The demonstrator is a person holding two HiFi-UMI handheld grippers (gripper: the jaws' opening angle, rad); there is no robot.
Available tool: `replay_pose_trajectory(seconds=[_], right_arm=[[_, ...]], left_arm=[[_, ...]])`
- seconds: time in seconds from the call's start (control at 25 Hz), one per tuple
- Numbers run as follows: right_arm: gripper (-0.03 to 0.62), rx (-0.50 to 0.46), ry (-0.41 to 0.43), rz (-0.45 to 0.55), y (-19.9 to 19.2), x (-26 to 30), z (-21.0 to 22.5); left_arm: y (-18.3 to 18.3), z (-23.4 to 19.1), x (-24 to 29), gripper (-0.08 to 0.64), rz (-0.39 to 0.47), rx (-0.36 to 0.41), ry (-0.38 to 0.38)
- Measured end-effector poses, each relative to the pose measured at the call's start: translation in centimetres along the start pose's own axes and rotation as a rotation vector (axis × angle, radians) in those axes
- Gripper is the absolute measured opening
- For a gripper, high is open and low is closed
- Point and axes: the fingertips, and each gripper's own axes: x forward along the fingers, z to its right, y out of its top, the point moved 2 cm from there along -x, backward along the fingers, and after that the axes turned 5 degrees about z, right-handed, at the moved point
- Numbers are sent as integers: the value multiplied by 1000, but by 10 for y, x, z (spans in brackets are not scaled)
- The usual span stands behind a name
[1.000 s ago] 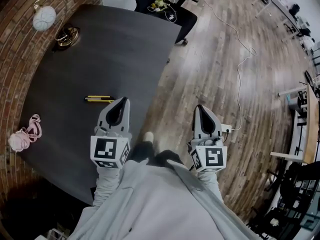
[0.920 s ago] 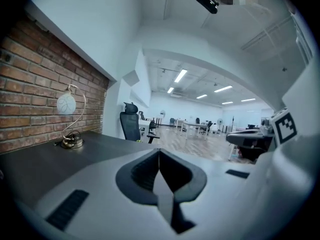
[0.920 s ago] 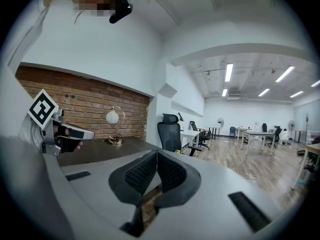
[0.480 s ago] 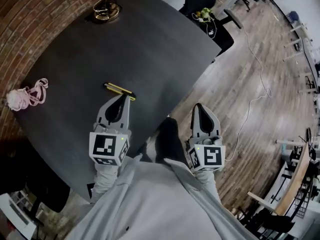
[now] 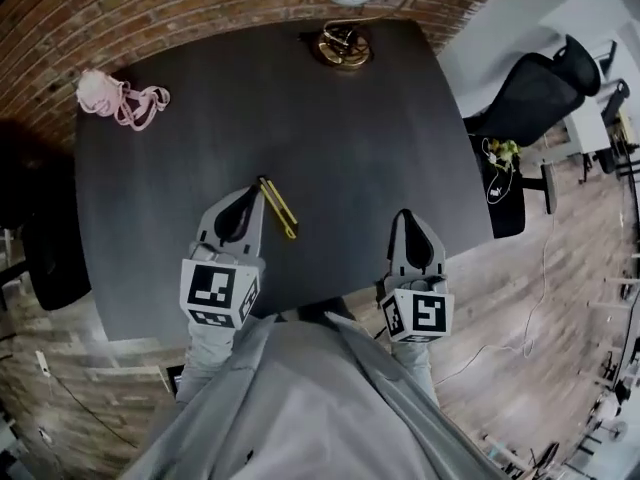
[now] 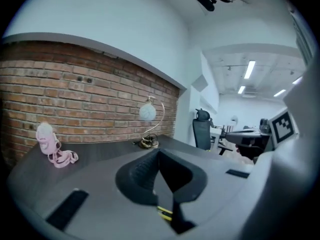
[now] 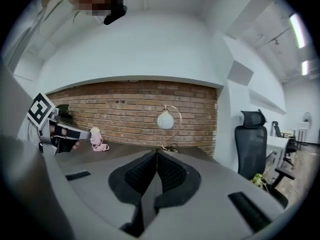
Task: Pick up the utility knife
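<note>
Item, task piece: slim yellow-and-black utility knife (image 5: 278, 206), flat on the dark grey matt bench (image 5: 340, 118), close beside the tip of my left gripper (image 5: 246, 196) on its right, and well left of my right gripper (image 5: 407, 220); beneath the left jaws only a yellow sliver of it shows. Item, jaws: both pairs clenched pad to pad, nothing between them. Step in hand, as I judge it: the approach, grasp not yet begun. To do it well: release the left jaws first, shift them slightly rightward until the handle sits between the pads, square them across its narrow width near the middle, dip to the bench top, then clench. The body is thin and low, so a high or slanted bite would likely skid it away. Changes against a second ago: the knife then lay crosswise just left of the left jaws' tip, and now runs nearly along them. The right jaws then hung over plank floor, now over the bench's near edge. The gold-footed white-globe lamp (image 5: 343, 44) and pink cord bundle (image 5: 120, 96), then off to the left, now sit at the far side.
</note>
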Motion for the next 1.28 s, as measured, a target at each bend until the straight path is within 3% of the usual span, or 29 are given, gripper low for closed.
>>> replay_pose_trajectory(seconds=[0.16,0.4,0.64,0.84,1.28], right_arm=[[18,-11,152,15,7,42,12],[18,3,375,51,13,92,-7],[17,-3,520,61,18,109,-24],[17,-2,564,58,18,111,-33],[17,3,530,41,13,112,-35]], left_arm=[[7,-2,4,18,6,-5,132],[18,-18,-12,18,22,-14,351],[15,-20,-32,18,14,-35,487],[8,-19,-42,18,-1,-51,519],[-9,-22,-21,18,-32,-74,461]])
